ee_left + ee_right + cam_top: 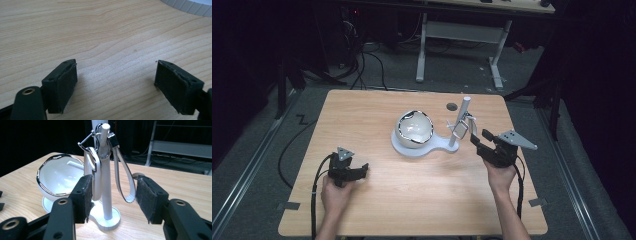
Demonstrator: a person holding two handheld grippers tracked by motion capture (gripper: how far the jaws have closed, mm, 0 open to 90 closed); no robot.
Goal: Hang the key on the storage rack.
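one white strap [123, 178] with a metal clasp, hanging from the peg on one white post [105, 177] at the table's far right | one chrome-rimmed white bowl [413, 126] on the same stand base | right gripper [112, 196] jaws apart, flanking the strap, not pressing | left gripper [116, 86] jaws wide apart over bare table [100, 35], near left | two hands

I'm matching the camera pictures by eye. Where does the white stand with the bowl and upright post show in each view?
High view: white stand at table centre.
Left gripper view: its ribbed base edge at the top right corner.
Right gripper view: centre, its post between the claw's jaws.
Shared landmark: wooden table.
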